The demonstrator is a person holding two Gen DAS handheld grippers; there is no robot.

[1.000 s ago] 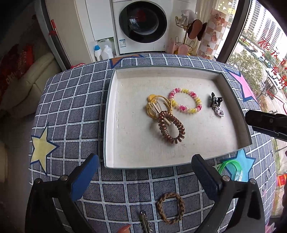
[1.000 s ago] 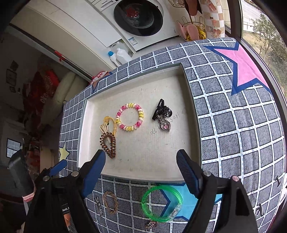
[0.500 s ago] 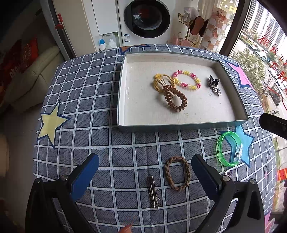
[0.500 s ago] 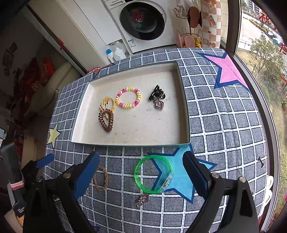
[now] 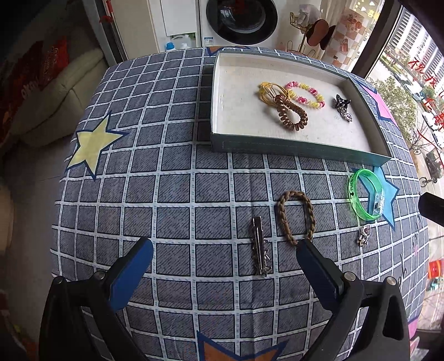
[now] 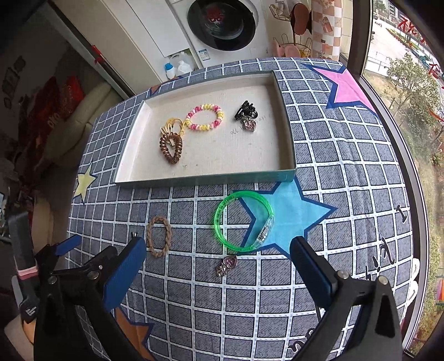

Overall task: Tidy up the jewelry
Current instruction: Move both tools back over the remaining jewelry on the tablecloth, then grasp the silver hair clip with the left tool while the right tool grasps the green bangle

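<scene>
A shallow tray (image 5: 299, 147) holds a brown coil hair tie (image 5: 291, 113), a yellow hair tie (image 5: 267, 90), a pink-and-yellow bracelet (image 5: 305, 94) and a black claw clip (image 5: 342, 107). On the checked cloth in front of it lie a braided brown hair tie (image 5: 295, 216), a metal hair clip (image 5: 259, 247), a green bangle (image 6: 242, 222) and a small charm (image 6: 227, 265). My left gripper (image 5: 224, 247) is open above the metal clip. My right gripper (image 6: 217, 247) is wide open above the bangle and charm, holding nothing.
The tray (image 6: 205, 180) sits at the far side of the round table. A washing machine (image 5: 241, 19), detergent bottles (image 6: 177, 68) and a wire rack (image 5: 313, 30) stand beyond it. A sofa (image 5: 55, 91) is at the left, a window (image 6: 402, 83) at the right.
Both grippers have drawn back from over the tray toward the table's near side, bringing the loose pieces on the cloth into view. The right jaws have spread wider.
</scene>
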